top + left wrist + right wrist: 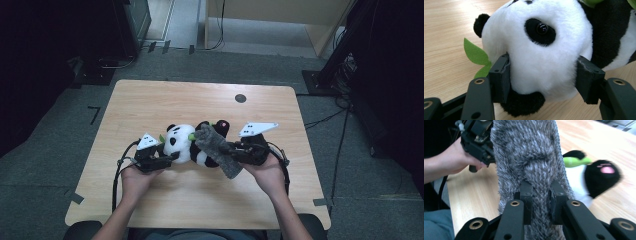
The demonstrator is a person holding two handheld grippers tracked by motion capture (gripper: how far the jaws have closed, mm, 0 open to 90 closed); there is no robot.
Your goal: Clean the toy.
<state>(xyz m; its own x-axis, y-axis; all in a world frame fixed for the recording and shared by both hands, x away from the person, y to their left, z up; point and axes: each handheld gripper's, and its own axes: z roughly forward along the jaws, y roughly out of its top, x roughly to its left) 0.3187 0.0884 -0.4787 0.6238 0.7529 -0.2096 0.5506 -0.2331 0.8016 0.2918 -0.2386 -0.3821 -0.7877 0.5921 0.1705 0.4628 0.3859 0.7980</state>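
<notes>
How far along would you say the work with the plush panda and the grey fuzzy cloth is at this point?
Done: left gripper clamps the panda by its head; right gripper pinches the grey fuzzy cloth. In hand: cloth held up across the panda's body. Left: probably settling it on the panda.

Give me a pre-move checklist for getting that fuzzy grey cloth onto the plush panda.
1. Left tongs clamp the black-and-white plush panda by its head: ok.
2. Right tongs pinch the fuzzy grey cloth: ok.
3. Cloth lifted above the panda's body, high view: ok.
4. Panda rests on the light wooden table: ok.
5. Green felt leaf free of the left tongs: cannot tell, it runs behind one pad.
</notes>
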